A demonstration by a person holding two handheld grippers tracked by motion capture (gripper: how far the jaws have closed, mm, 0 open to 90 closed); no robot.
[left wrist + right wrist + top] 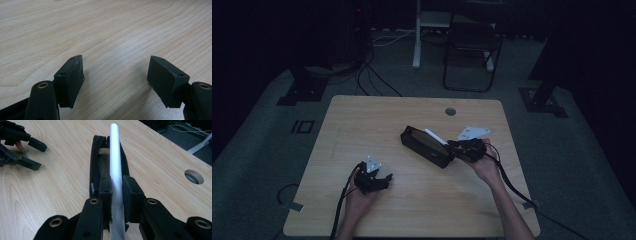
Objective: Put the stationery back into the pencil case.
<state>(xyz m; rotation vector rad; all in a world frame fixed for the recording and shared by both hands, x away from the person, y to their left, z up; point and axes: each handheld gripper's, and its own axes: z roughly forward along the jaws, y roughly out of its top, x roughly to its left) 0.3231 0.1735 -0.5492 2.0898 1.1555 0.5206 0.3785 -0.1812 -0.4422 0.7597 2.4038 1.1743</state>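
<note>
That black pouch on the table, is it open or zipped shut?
Open. In the right gripper view the black pouch gapes along its top, and the white stick held by the right gripper lies over the opening.

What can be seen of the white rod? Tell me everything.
The white rod is a slim, smooth, round stick, plastic or metal by its look, with a rounded far tip. The right gripper is shut on it near one end. It lies lengthwise over the open black pouch, tip pointing away across the table.

The white rod's [116, 170] near end is cut off below the fingers [132, 197].
</note>
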